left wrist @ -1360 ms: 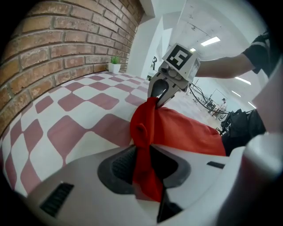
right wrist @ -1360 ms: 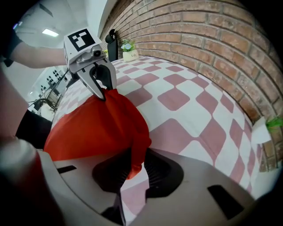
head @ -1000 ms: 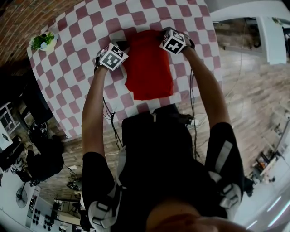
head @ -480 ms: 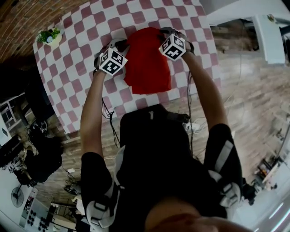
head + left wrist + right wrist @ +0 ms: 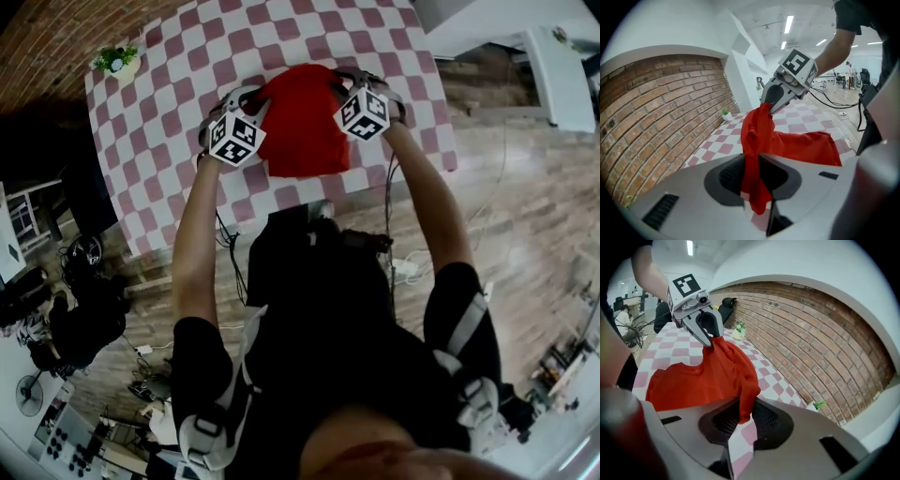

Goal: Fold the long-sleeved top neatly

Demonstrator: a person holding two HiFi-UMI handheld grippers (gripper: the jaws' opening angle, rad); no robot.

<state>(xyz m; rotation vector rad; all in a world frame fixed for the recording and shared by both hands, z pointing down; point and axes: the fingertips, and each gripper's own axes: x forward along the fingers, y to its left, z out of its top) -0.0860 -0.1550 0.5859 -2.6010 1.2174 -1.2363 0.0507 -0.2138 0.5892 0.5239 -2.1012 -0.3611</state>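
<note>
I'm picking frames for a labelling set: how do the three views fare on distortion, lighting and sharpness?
Head view: heavy fisheye bend, dim room edges, but the red top is sharp and evenly lit. Left gripper view: black vignetted corners, ceiling lights blown out. Right gripper view: same vignette, brick wall bowed into a curve, foreground soft.

The long-sleeved top (image 5: pixel 305 127) is showing plain red throughout. The counter (image 5: pixel 178 66) is wearing a dull-red-and-white checked cloth. The left claw (image 5: pixel 751 164) and right claw (image 5: pixel 744 412) are showing grey, each carrying black-and-white square markers. The brick wall (image 5: pixel 656 117) is reading reddish-brown. The plant (image 5: pixel 114 58) is showing green leaves.
</note>
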